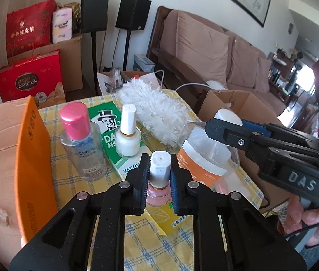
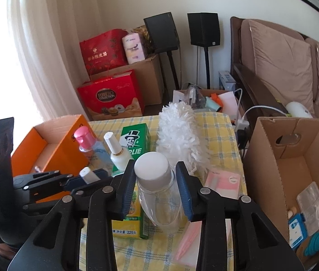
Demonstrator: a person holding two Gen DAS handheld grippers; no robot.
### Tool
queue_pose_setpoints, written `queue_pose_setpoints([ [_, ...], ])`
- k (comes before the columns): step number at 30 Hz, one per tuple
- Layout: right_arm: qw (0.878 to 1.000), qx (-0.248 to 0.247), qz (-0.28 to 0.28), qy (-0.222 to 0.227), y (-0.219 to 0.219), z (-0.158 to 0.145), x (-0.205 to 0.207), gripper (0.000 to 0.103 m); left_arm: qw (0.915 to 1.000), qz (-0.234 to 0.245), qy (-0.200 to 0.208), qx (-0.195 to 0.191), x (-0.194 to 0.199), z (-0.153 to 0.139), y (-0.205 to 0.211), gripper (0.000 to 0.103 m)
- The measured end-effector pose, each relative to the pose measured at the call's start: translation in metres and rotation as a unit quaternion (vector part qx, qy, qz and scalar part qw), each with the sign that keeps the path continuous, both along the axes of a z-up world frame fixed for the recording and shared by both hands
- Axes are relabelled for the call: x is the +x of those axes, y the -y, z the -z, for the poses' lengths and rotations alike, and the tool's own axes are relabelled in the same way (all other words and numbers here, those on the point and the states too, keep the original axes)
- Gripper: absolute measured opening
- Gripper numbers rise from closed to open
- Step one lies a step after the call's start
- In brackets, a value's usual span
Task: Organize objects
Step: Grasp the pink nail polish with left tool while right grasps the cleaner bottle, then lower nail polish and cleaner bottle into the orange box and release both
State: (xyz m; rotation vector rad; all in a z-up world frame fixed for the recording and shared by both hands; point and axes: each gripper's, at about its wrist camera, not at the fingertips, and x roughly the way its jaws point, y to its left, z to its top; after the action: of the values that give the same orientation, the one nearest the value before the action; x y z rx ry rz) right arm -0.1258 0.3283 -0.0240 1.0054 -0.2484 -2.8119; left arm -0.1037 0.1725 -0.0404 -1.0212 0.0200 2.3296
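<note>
Two hand-held grippers. On the table (image 2: pixel 218 124): four bottles, two toothpaste boxes, one duster (image 2: pixel 179 133). Two cartons alongside: orange box (image 2: pixel 69 149) on the left, brown box (image 2: pixel 270 158) on the right. Left hand-held gripper (image 1: pixel 159 180) is clamped on the pink bottle's (image 1: pixel 158 192) white cap, over the yellow toothpaste box (image 1: pixel 159 219). Right hand-held gripper (image 2: pixel 156 192) straddles the clear bottle (image 2: pixel 157 194); pads at its sides, contact unclear.

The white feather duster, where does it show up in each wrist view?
Left wrist: white feather duster lies centre, above the left claw.
Right wrist: duster lies centre, beyond the right claw.
Shared landmark: green toothpaste box immediately left of it.
</note>
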Motion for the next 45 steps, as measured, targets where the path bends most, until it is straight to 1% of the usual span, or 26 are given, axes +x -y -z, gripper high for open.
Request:
queue_pose_setpoints([
  [3, 1.000, -0.006, 0.000, -0.003, 0.000, -0.006, 0.002, 0.036, 0.9999, -0.002, -0.007, 0.007, 0.005, -0.011, 0.008, 0.015],
  [10, 1.000, 0.010, -0.003, -0.021, 0.010, -0.033, 0.013, 0.036, 0.9992, -0.016, -0.027, 0.025, 0.014, -0.043, 0.038, 0.015],
  [15, 0.999, 0.019, -0.004, -0.031, 0.019, -0.051, 0.019, 0.035, 0.9984, -0.027, -0.041, 0.028, 0.020, -0.059, 0.063, 0.015],
  [22, 0.999, 0.023, -0.023, -0.041, 0.040, -0.074, 0.026, 0.035, 0.9975, -0.060, -0.029, 0.025, 0.021, -0.067, 0.103, 0.015],
  [30, 0.997, 0.025, -0.061, -0.050, 0.074, -0.092, 0.028, 0.032, 0.9941, -0.106, -0.021, 0.012, 0.024, -0.062, 0.160, 0.015],
  [32, 0.996, 0.027, -0.074, -0.050, 0.084, -0.094, 0.026, 0.032, 0.9930, -0.117, -0.013, 0.003, 0.024, -0.056, 0.174, 0.015],
  [37, 0.993, 0.052, -0.099, -0.048, 0.116, -0.090, 0.020, 0.032, 0.9896, -0.143, 0.010, -0.018, 0.023, -0.034, 0.202, 0.015],
  [40, 0.991, 0.048, -0.114, -0.045, 0.130, -0.088, 0.015, 0.032, 0.9872, -0.156, 0.025, -0.023, 0.022, -0.021, 0.216, 0.015],
  [45, 0.988, 0.039, -0.136, -0.054, 0.153, -0.094, 0.007, 0.032, 0.9836, -0.173, 0.034, -0.039, 0.020, -0.006, 0.231, 0.015],
])
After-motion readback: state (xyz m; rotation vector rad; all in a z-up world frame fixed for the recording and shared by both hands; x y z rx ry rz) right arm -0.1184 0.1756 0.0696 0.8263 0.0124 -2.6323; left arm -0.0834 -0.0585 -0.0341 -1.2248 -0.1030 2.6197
